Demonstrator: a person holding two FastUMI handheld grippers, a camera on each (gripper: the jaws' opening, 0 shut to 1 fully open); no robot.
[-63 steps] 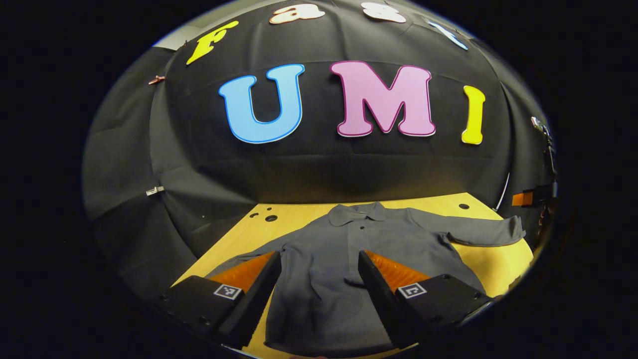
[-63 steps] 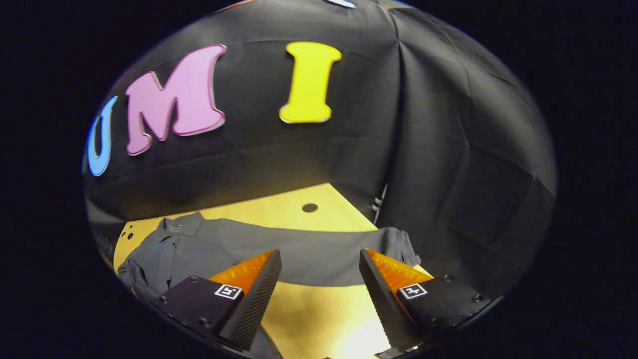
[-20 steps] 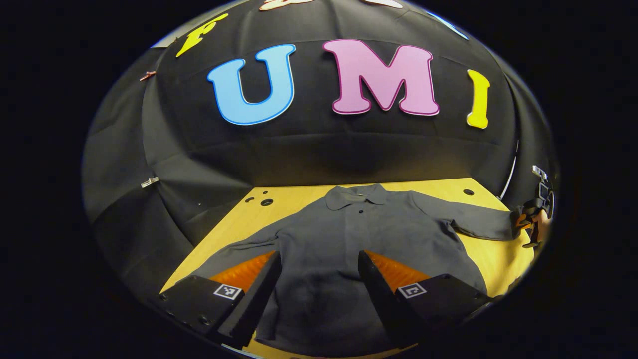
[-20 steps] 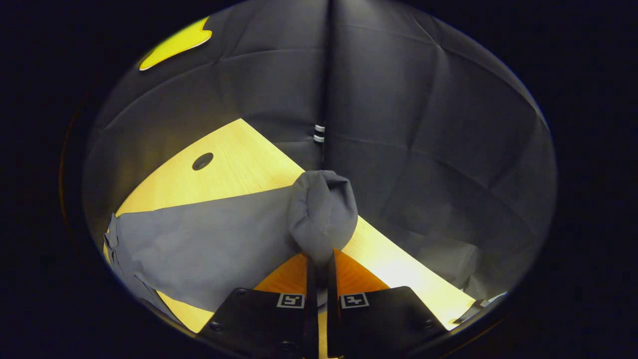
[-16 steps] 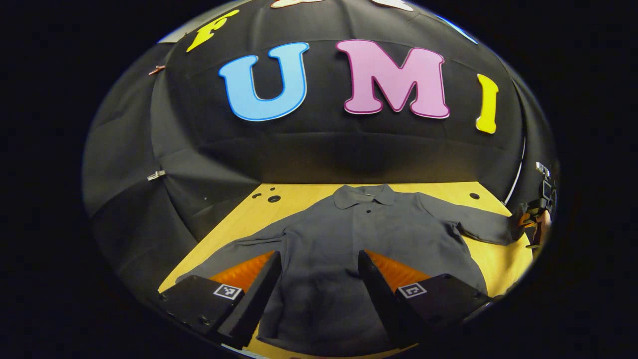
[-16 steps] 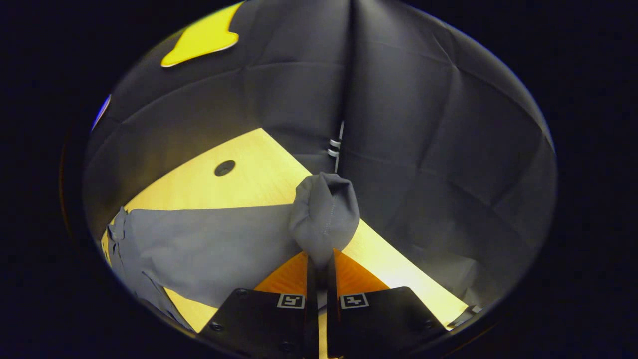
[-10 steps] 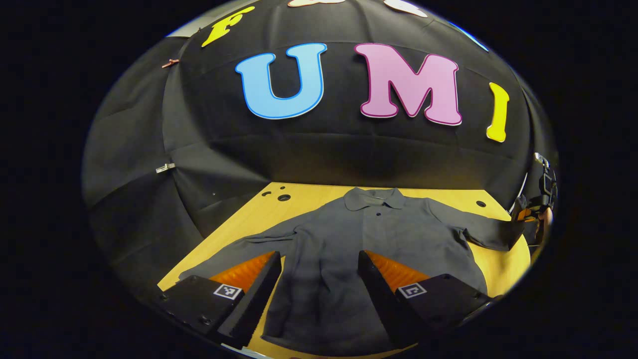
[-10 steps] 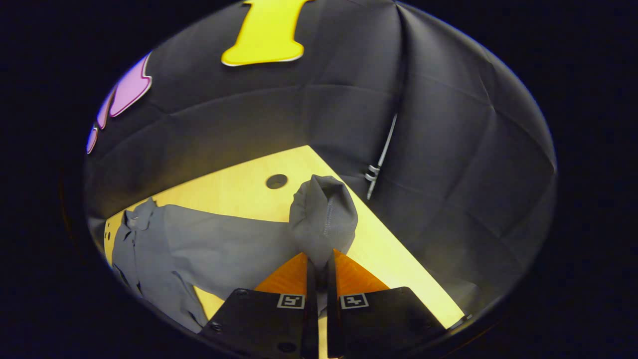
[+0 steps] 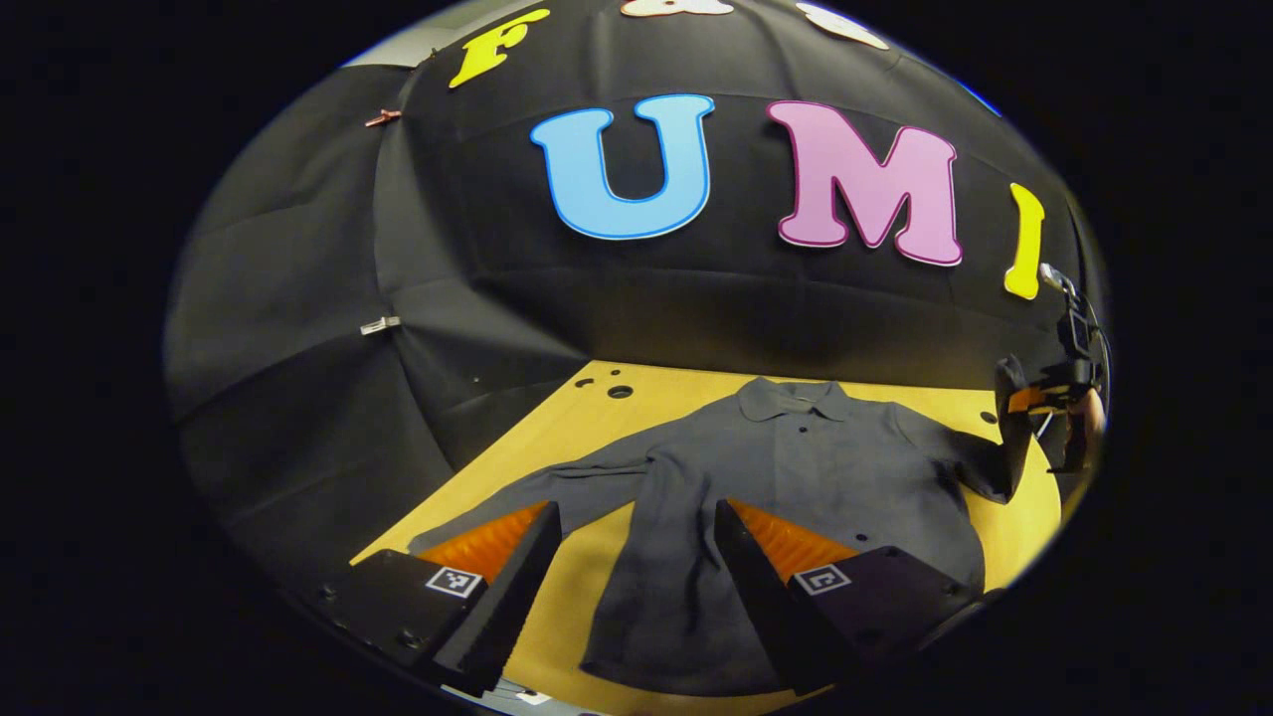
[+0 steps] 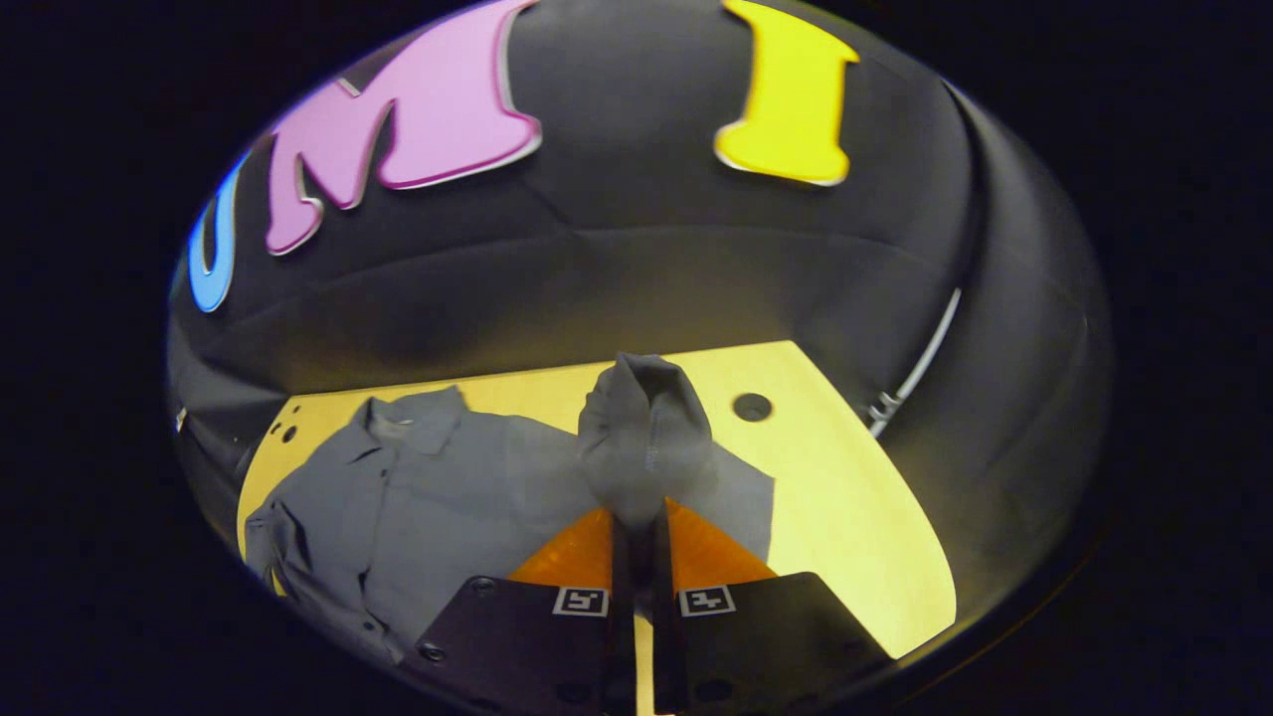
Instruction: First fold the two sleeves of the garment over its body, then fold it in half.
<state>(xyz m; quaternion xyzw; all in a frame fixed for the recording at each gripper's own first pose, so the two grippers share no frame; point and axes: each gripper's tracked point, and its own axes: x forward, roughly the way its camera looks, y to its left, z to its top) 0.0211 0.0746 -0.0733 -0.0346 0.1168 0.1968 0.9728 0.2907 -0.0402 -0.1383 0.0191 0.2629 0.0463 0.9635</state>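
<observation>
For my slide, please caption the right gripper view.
Right gripper pinches the shirt's cuff above the wooden table.

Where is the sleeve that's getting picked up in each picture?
Left gripper view: the lifted sleeve is at the far right edge, rising from the shirt's shoulder to the right gripper.
Right gripper view: its bunched cuff is in the middle, pinched above the right gripper, over the shirt.
Shared landmark: the shirt's collar, at the far edge of the yellow table.
</observation>
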